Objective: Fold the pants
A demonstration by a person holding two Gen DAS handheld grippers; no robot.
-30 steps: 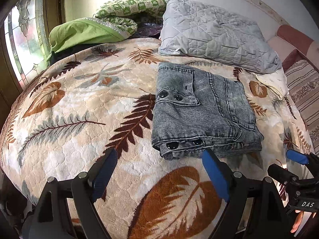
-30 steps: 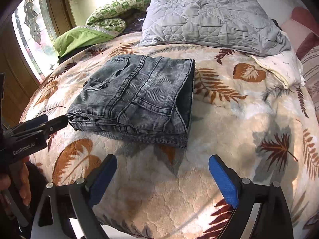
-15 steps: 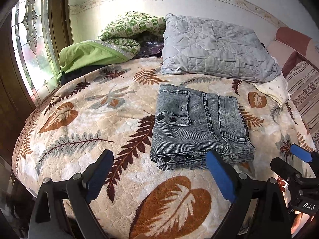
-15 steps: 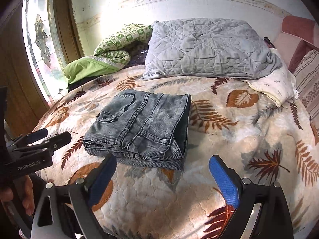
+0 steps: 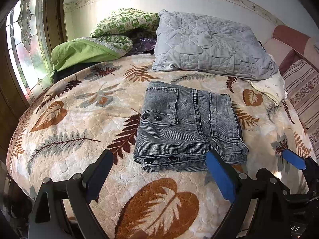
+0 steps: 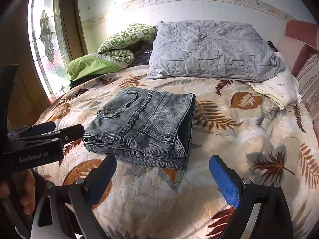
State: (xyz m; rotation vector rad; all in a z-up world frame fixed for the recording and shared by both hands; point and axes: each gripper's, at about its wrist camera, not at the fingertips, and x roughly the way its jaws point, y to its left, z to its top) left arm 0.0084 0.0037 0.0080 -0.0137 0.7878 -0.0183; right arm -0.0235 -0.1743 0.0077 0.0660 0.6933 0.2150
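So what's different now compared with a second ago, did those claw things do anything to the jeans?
Both grippers drew back and rose away from the folded jeans, so more of the wall and window shows. The left gripper and right gripper were open and empty throughout; nothing was grabbed or released. The jeans kept their fold and spot on the leaf-print blanket, and the grey pillow stayed put.

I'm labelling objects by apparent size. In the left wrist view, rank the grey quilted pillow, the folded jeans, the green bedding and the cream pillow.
Largest to smallest as they look:
1. Grey quilted pillow
2. Folded jeans; lying nearer the camera, so unsure against the pillow
3. Green bedding
4. Cream pillow, partly hidden
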